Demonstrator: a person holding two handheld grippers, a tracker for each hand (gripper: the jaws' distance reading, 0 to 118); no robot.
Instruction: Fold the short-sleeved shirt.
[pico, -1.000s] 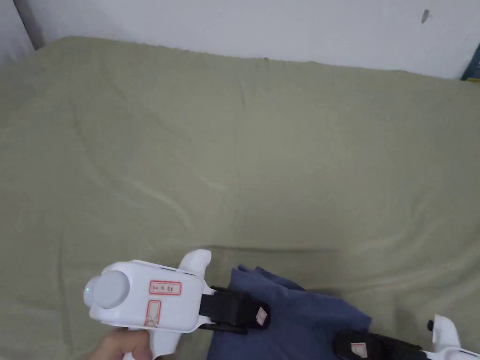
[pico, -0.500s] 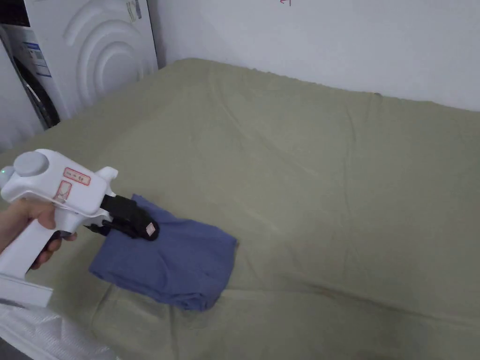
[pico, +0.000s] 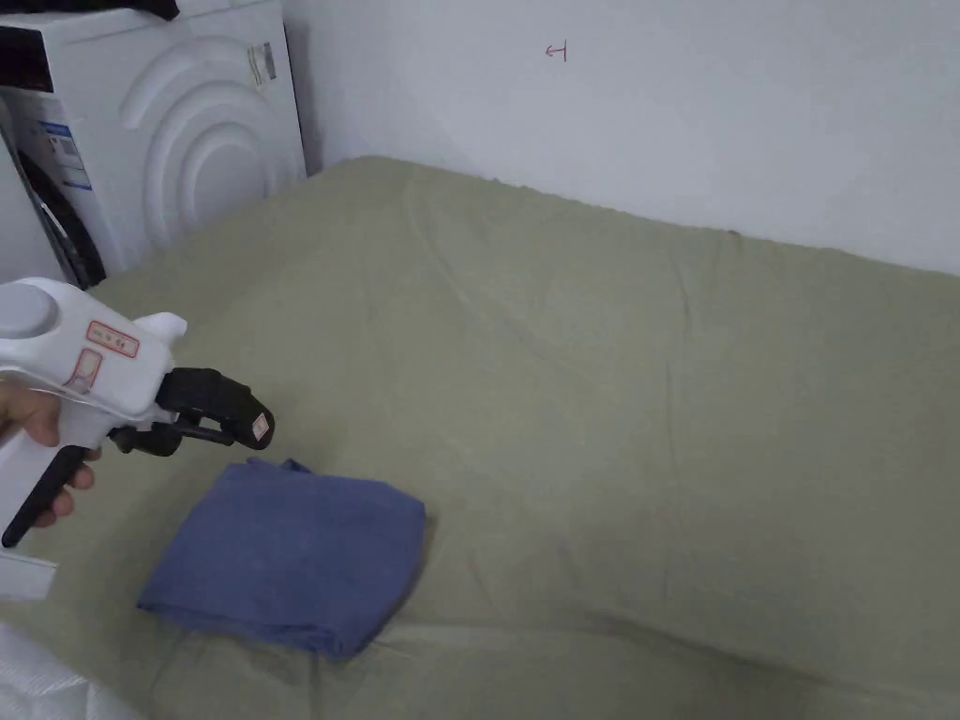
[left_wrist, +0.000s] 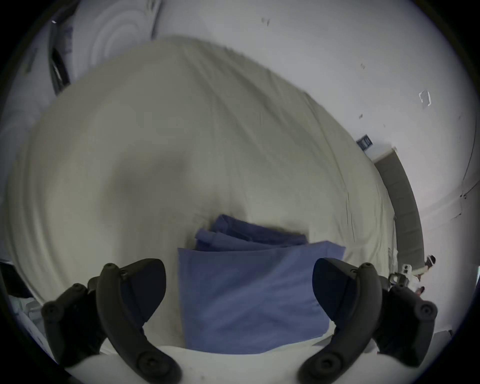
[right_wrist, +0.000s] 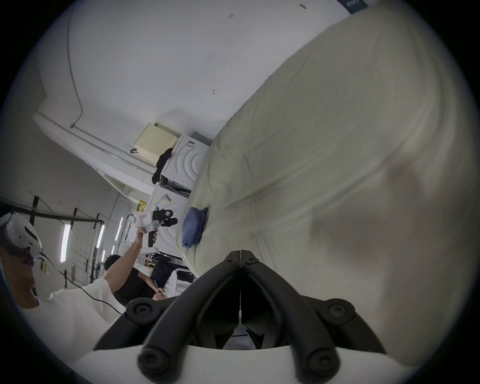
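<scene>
The blue short-sleeved shirt (pico: 286, 553) lies folded into a small rectangle near the front left corner of the olive bed sheet (pico: 609, 375). My left gripper (pico: 239, 431) hovers just above and left of it, jaws wide apart with nothing between them. In the left gripper view the folded shirt (left_wrist: 249, 293) sits below the open left gripper (left_wrist: 239, 283). In the right gripper view my right gripper (right_wrist: 241, 256) is shut on nothing, held over the bare sheet far from the shirt (right_wrist: 193, 226). That view also catches the left gripper (right_wrist: 166, 218) in a raised hand.
A white washing machine (pico: 159, 141) stands at the bed's left end. A white wall (pico: 656, 103) runs behind the bed. The right gripper view takes in another person (right_wrist: 130, 280) seated beyond the bed's edge. Wide bare sheet stretches right of the shirt.
My left gripper let go of the shirt and lifted off it to the left. The right gripper left the shirt. The head camera swung left, bringing the washing machine into sight.
</scene>
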